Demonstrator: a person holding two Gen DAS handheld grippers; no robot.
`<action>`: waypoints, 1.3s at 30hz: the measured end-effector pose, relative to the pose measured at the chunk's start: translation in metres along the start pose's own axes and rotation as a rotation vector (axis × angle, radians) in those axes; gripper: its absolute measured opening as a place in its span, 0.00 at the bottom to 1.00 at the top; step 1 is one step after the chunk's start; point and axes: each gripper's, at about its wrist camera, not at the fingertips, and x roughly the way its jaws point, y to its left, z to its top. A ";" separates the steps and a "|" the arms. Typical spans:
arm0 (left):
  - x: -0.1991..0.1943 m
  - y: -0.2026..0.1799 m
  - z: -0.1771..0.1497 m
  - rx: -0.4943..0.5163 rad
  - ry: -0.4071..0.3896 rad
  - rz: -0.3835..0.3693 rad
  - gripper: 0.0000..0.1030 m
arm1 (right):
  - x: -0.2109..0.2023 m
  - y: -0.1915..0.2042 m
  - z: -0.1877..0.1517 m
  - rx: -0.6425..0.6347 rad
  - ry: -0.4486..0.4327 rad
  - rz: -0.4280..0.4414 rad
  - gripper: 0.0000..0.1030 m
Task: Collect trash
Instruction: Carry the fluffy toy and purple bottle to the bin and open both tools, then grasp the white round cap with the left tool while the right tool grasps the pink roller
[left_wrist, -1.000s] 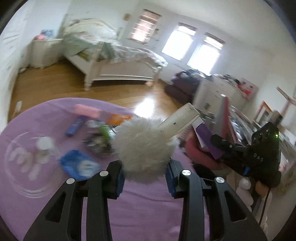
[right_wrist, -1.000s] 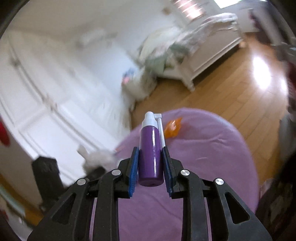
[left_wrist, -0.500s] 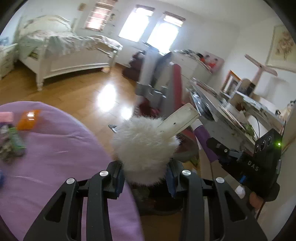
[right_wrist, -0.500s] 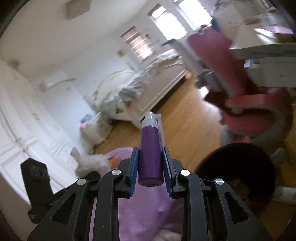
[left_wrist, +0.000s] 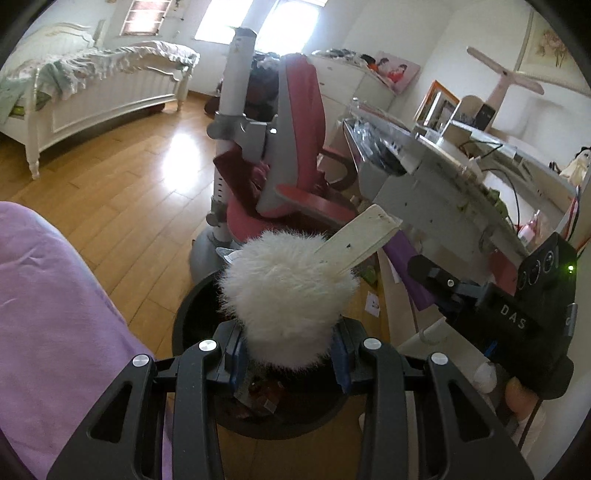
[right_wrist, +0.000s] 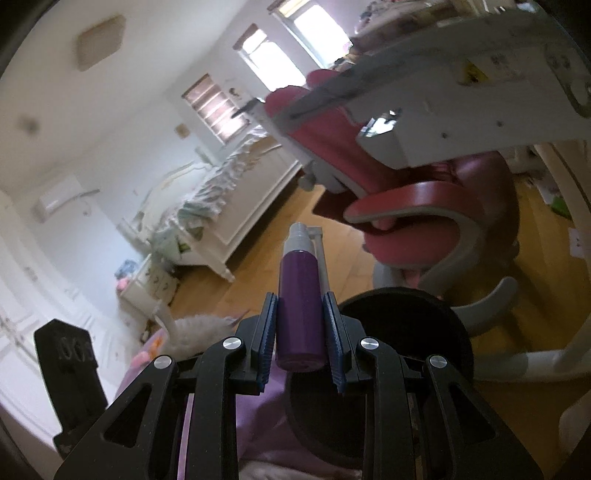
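My left gripper (left_wrist: 287, 356) is clamped on a white fluffy puff (left_wrist: 288, 299) with a flat pale stick (left_wrist: 360, 240) jutting up and to the right out of its fur. The blue pads press into the fur on both sides. Right below the puff sits a round black trash bin (left_wrist: 192, 317), and this view looks down into it: some brownish scraps lie at the bottom. The edge of a purple cloth (left_wrist: 55, 314) fills the lower left, just beside the bin.

My right gripper (right_wrist: 301, 345) is closed on a purple spray bottle (right_wrist: 300, 306), held upright with its grey-white nozzle (right_wrist: 300, 236) at the top. Its camera shows the bin (right_wrist: 436, 314) only as a dark rim behind the bottle; the contents are hidden there. It does catch the puff (right_wrist: 195, 328) low at the left and a strip of the purple cloth (right_wrist: 258, 424) under my fingers.

The left view also sees my right gripper (left_wrist: 436, 277) from the side, with a sliver of the purple bottle (left_wrist: 406, 266) sticking out past it, close to the stick.

Both views show a pink desk chair (left_wrist: 295, 147) on a grey base beyond the bin, a white desk (left_wrist: 443, 177) at the right, wood flooring (left_wrist: 129, 177), and a white bed (left_wrist: 92, 88) across the room.
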 end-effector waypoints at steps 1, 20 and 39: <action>0.004 -0.001 0.000 0.000 0.008 -0.001 0.35 | 0.003 -0.003 0.000 0.005 0.004 -0.004 0.25; 0.035 -0.014 0.006 0.023 0.025 0.013 0.69 | 0.013 -0.033 -0.001 0.072 0.039 -0.072 0.42; -0.106 0.077 -0.004 -0.119 -0.174 0.256 0.79 | 0.052 0.078 -0.027 -0.096 0.165 0.030 0.59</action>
